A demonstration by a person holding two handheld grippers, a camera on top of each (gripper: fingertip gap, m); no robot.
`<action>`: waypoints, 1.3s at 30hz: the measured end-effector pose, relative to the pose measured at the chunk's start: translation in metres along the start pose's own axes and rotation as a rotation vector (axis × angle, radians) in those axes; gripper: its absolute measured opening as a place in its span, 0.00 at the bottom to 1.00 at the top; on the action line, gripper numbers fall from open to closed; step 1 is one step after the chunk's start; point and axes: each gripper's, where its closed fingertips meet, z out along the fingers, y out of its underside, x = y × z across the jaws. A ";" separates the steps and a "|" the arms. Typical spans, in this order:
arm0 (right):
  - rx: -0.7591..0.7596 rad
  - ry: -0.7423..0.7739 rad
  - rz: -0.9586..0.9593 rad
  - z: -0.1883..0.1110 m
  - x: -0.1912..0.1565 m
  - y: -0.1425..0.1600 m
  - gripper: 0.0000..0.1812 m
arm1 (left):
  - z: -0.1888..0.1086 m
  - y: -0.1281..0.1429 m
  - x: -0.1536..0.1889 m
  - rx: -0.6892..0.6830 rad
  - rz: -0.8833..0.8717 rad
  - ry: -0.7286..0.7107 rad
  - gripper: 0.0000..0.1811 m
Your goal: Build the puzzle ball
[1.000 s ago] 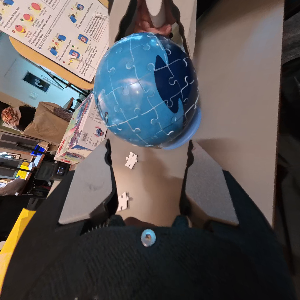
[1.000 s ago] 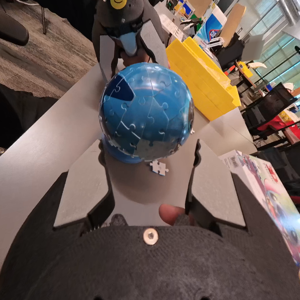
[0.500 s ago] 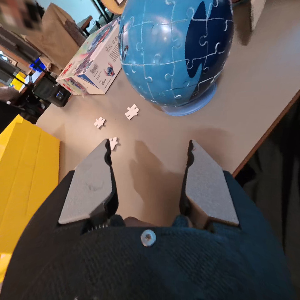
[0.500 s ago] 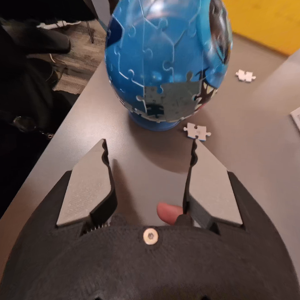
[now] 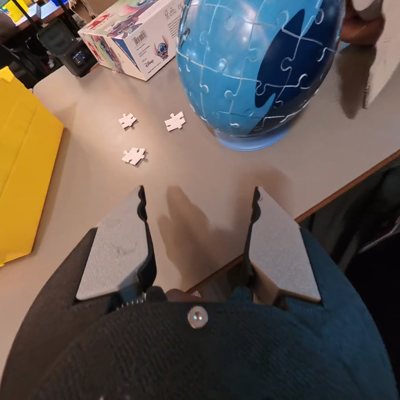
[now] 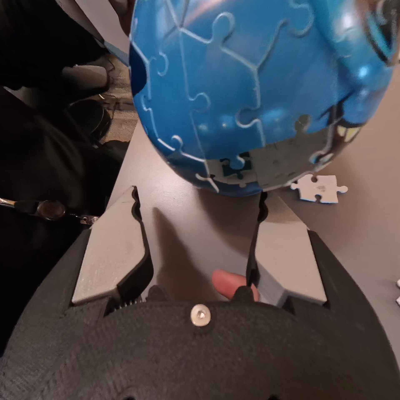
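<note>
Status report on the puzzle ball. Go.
Left gripper open, empty. Right gripper open, empty. Puzzle ball on stand, gap low. Loose pieces on table.

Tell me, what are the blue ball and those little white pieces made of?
The puzzle ball looks like glossy hard plastic: light glints off its curved interlocking pieces. The loose pieces lie blank white side up, matte, thin and stiff-looking; probably the same plastic, though card cannot be ruled out.

- Bare counter lies between the open left hand-held gripper and the puzzle ball.
- Three loose pieces lie between the ball and the yellow bin.
- The box blocks the far edge.
- The right hand-held gripper sits just under the ball, one piece beside it.
</note>
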 end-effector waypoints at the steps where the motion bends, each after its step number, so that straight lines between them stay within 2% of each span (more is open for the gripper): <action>1: -0.010 0.003 -0.010 0.001 -0.003 0.002 0.59 | 0.000 0.001 0.000 -0.007 0.004 -0.011 0.54; 10: -0.006 -0.085 -0.036 0.015 -0.042 -0.005 0.61 | -0.006 -0.004 -0.003 0.003 0.002 0.004 0.54; 15: -0.014 -0.172 -0.080 0.018 -0.068 -0.005 0.55 | -0.010 -0.007 -0.010 0.027 0.007 0.021 0.56; 19: 0.055 -0.099 -0.070 -0.012 -0.044 0.004 0.54 | -0.013 -0.013 -0.008 0.086 -0.038 0.070 0.55; 23: 0.250 0.063 -0.078 -0.059 0.001 -0.002 0.48 | -0.009 -0.022 0.005 0.083 -0.061 0.183 0.56; 28: 0.462 0.121 -0.069 -0.099 0.034 -0.015 0.45 | 0.001 -0.034 0.004 0.079 -0.084 0.262 0.56; 32: 0.456 0.136 -0.111 -0.099 0.039 -0.015 0.45 | 0.011 -0.023 0.005 0.053 -0.047 0.294 0.56; 37: 0.450 0.162 -0.135 -0.098 0.039 -0.014 0.44 | 0.010 -0.030 0.006 0.154 -0.042 0.303 0.54; 39: 0.435 0.170 -0.180 -0.095 0.033 -0.014 0.39 | 0.011 -0.030 0.002 0.166 -0.035 0.279 0.53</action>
